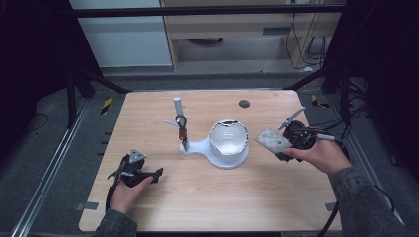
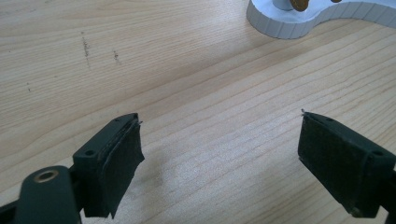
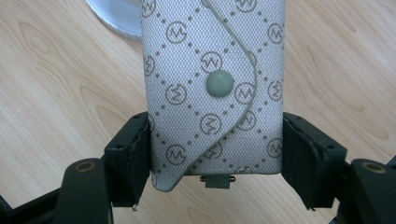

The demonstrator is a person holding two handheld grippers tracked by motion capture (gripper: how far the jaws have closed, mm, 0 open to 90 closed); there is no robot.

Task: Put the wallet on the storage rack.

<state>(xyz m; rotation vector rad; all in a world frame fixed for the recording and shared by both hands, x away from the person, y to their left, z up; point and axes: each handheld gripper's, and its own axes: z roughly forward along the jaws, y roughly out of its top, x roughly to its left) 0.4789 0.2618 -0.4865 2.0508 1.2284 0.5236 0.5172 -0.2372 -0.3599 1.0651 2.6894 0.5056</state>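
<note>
Pouch (image 3: 212, 88) sits clamped crosswise in our right gripper (image 3: 215, 154), lifted clear beside the white bowl stand (image 1: 228, 143), likely for placing. Our left gripper (image 2: 219, 158) rests spread wide, holding nothing.

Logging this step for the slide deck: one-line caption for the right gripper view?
Right gripper clamps a grey monogrammed snap-button pouch above the wooden table.
</note>
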